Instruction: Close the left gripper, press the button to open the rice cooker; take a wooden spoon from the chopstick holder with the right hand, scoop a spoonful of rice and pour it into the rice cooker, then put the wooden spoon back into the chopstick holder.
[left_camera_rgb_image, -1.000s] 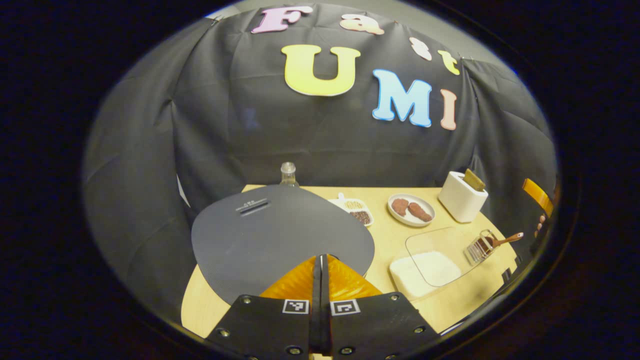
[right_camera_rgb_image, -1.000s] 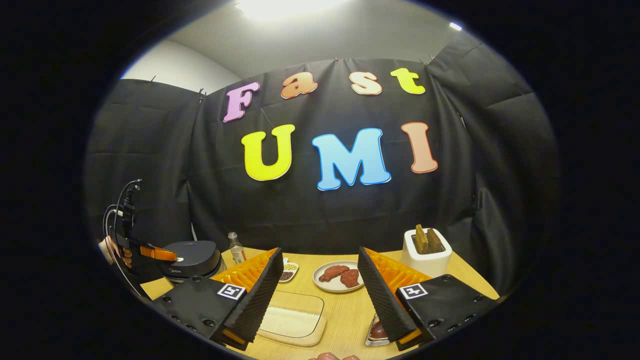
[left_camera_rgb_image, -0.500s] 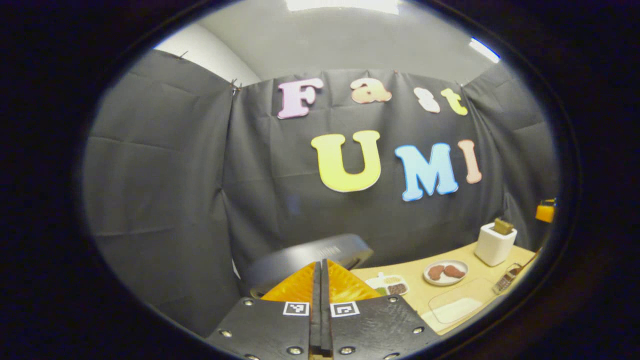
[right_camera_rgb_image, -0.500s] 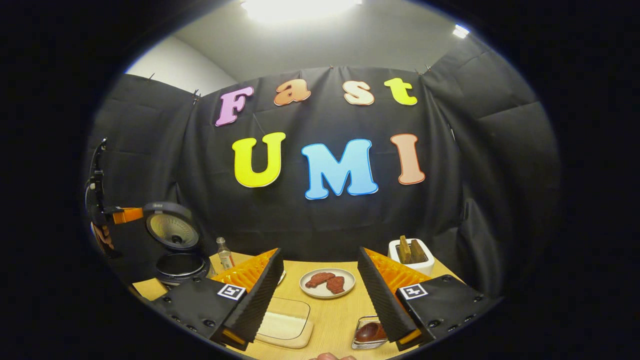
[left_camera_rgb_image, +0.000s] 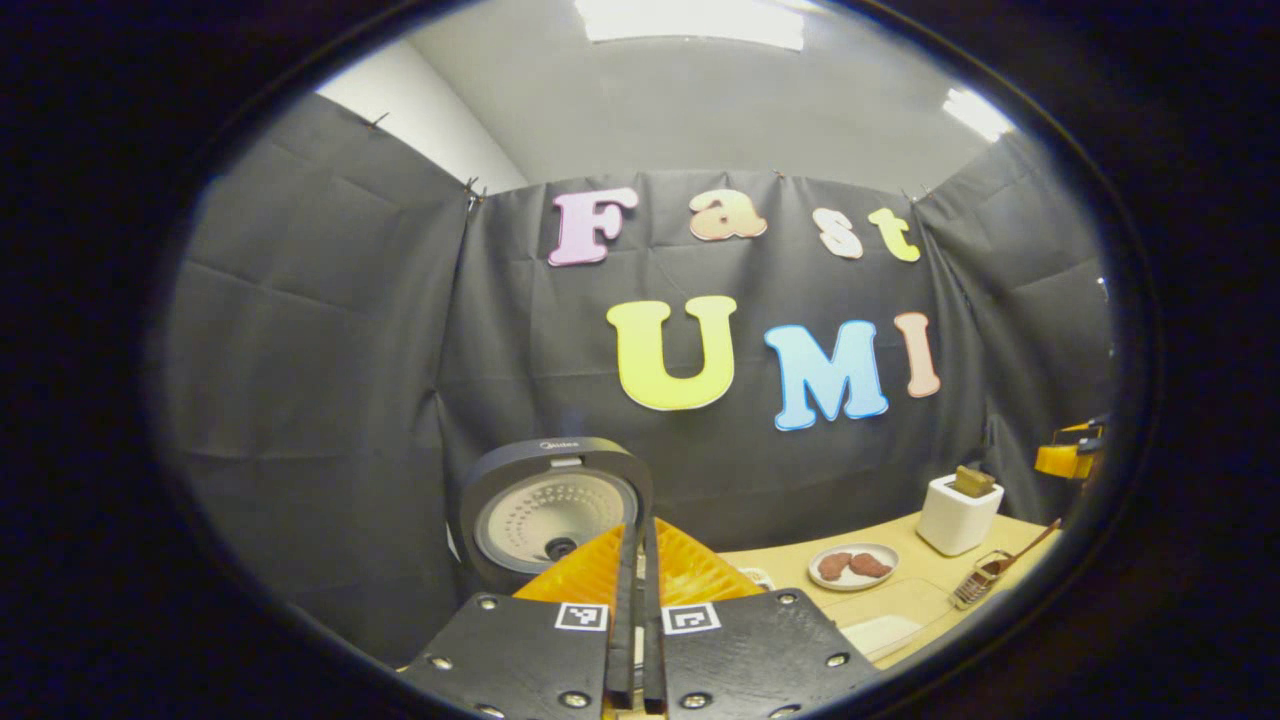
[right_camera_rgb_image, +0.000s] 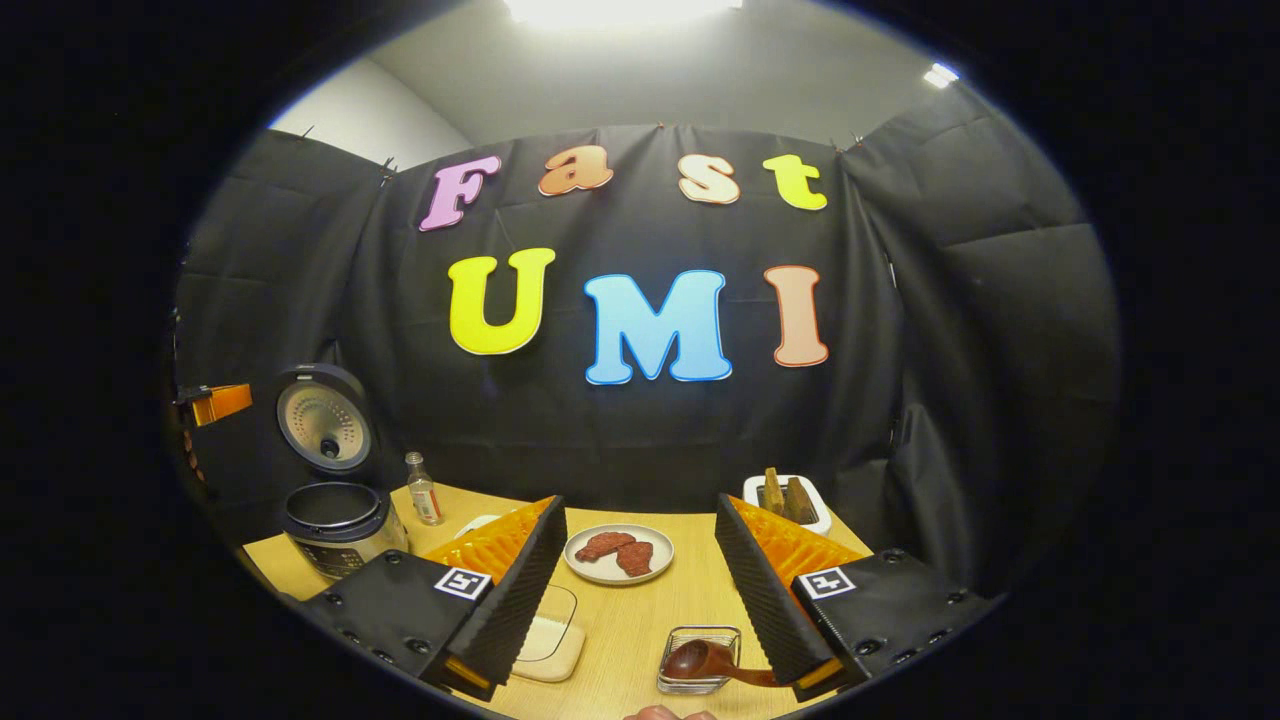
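Cooker (right_camera_rgb_image: 335, 525) lid (left_camera_rgb_image: 553, 508) is now standing open; left gripper (left_camera_rgb_image: 638, 580) pressed together, right gripper (right_camera_rgb_image: 640, 570) spread; spoon (right_camera_rgb_image: 712, 662) at 6 o'clock, handle seemingly hidden.

Spoon handle (right_camera_rgb_image: 752, 677) behind fingers (right_camera_rgb_image: 765, 590)

Wooden table (right_camera_rgb_image: 640, 610) carrying kitchen items

In the right gripper view, the open rice cooker (right_camera_rgb_image: 335, 515) stands at the table's far left with a small bottle (right_camera_rgb_image: 423, 488) just to its right. A plate (right_camera_rgb_image: 618, 553) of brown food sits mid-table, and a white toaster (right_camera_rgb_image: 790, 503) stands at the far right. Nearer, a clear rice container (right_camera_rgb_image: 553, 640) lies left of the wire chopstick holder (right_camera_rgb_image: 700, 660), which holds the wooden spoon (right_camera_rgb_image: 705, 660). A small divided dish (right_camera_rgb_image: 478, 523) sits past the container, partly hidden.
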